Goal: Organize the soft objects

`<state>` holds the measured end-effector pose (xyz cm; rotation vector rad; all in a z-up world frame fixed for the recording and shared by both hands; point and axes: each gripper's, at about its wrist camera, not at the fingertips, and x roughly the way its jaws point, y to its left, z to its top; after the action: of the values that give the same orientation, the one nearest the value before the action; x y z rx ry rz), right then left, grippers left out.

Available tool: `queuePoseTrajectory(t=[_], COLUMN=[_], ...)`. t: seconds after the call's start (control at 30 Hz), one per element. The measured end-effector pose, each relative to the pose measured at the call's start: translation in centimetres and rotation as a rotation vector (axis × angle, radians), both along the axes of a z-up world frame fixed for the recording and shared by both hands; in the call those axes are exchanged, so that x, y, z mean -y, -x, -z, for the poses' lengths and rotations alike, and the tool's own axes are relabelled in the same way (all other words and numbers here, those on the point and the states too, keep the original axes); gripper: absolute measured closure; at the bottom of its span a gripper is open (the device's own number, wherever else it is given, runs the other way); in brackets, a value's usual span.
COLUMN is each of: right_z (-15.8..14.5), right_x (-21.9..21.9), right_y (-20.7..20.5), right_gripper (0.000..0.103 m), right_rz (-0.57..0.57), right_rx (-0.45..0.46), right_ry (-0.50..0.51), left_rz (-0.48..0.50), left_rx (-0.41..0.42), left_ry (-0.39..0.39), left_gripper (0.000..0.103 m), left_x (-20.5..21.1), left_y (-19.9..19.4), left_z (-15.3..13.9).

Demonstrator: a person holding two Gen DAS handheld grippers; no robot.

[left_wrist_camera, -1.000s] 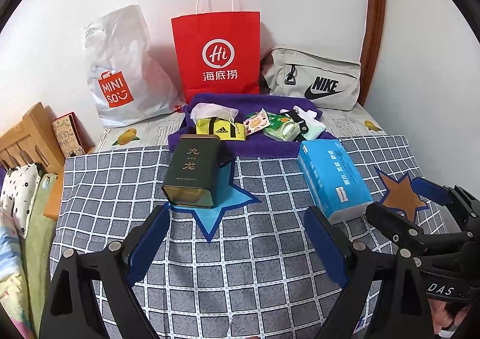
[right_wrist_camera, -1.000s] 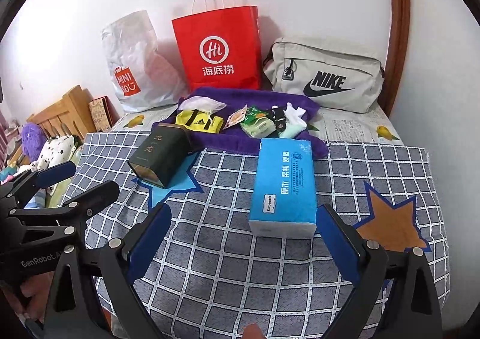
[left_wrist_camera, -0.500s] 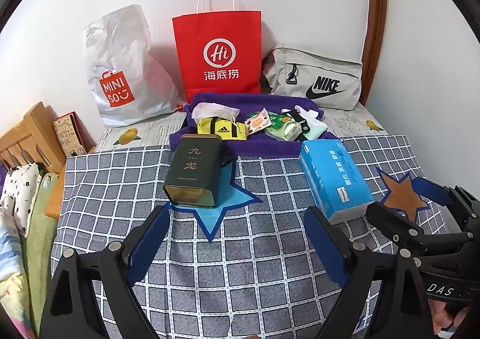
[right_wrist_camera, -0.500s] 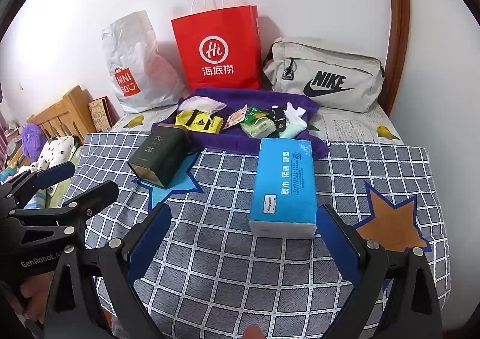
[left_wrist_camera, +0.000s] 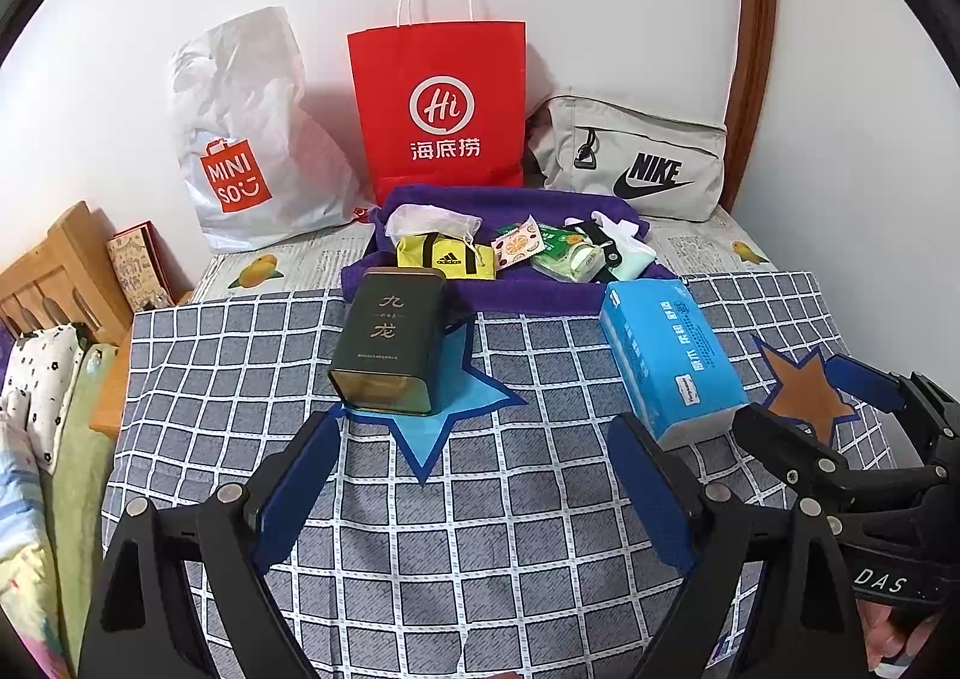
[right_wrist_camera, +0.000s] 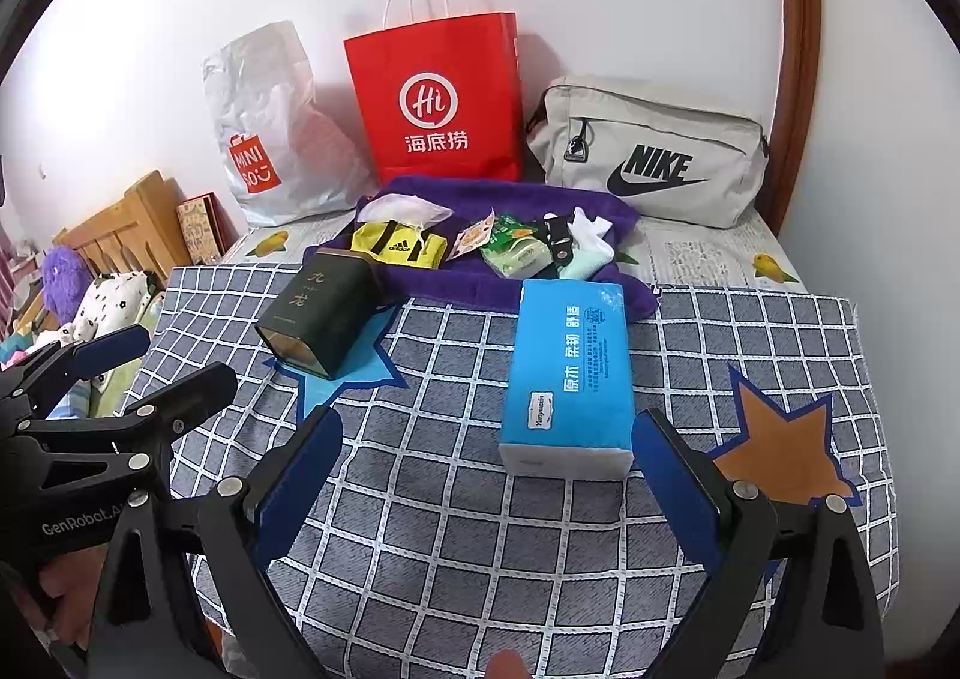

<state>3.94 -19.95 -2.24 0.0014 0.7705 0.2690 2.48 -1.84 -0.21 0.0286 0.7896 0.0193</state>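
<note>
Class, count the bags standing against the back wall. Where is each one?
3. The white Miniso bag stands on the left, the red paper bag in the middle, and the grey Nike bag on the right. Others may be hidden behind them.

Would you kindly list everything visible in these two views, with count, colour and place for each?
tin: 1, dark green, lying on the blue star of the checked cloth
tissue pack: 1, blue, on the checked cloth, right of the tin
checked cloth: 1, grey and white with stars, covering the near surface
purple towel: 1, behind the tin, bearing small items
yellow pouch: 1, yellow and black, on the towel
white sock: 1, on the towel's right part
red paper bag: 1, upright against the wall
white plastic bag: 1, left of the red bag
grey bag: 1, right of the red bag
left gripper: 1, black with blue pads, open
right gripper: 1, same, open
</note>
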Motion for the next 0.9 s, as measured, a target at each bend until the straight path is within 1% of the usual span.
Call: queuePoseTrajectory(t=[0.9], right_z=[0.22], right_x=[-0.03], right_y=[0.02], right_gripper=[0.007], right_rz=[-0.003], right_rx=[-0.005], right_ry=[0.000], left_rz=[-0.003], left_rx=[-0.006], left_ry=[-0.005], left_gripper=[0.014], left_x=[0.09], left_y=[0.09], left_z=[0.00])
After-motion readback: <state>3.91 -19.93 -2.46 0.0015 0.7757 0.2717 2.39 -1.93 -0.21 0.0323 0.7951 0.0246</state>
